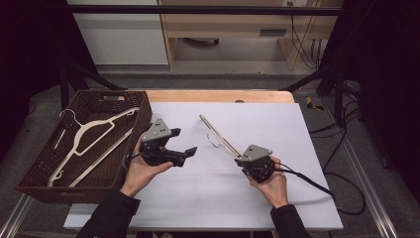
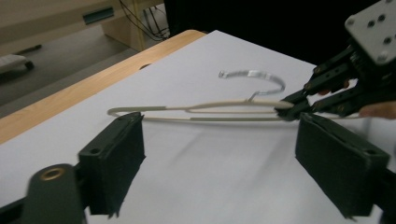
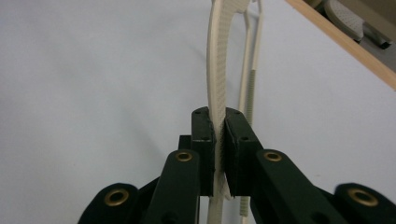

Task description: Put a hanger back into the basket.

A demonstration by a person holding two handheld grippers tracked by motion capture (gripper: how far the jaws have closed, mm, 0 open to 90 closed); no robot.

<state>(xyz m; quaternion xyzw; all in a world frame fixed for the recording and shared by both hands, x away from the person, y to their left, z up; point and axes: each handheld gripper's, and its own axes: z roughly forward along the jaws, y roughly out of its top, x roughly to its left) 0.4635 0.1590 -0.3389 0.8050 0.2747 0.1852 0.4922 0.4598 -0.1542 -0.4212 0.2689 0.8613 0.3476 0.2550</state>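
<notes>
Right gripper view shows the cream hanger (image 3: 217, 65) pinched at one arm between the two black pads of the right gripper (image 3: 219, 154), which is clenched tight on it, the rest of the hanger running away from the jaws over the white sheet (image 3: 93, 70). In the high view that hanger (image 1: 218, 138) lies slanted near the middle of the sheet (image 1: 277, 193), with the right gripper (image 1: 246, 161) at its near end and its metal hook (image 1: 213, 144) on the side toward the left gripper (image 1: 184, 144); whether its far end rests on the sheet or is lifted off it is hard to judge. The left gripper stands just beside the hanger, jaws spread wide and released, nothing between them; in the left gripper view the hanger (image 2: 196, 112) lies beyond its open pads. Farther from the hanger, past the left gripper, a brown wicker basket (image 1: 34, 173) sits at the sheet's edge and holds another white hanger (image 1: 84, 134).
</notes>
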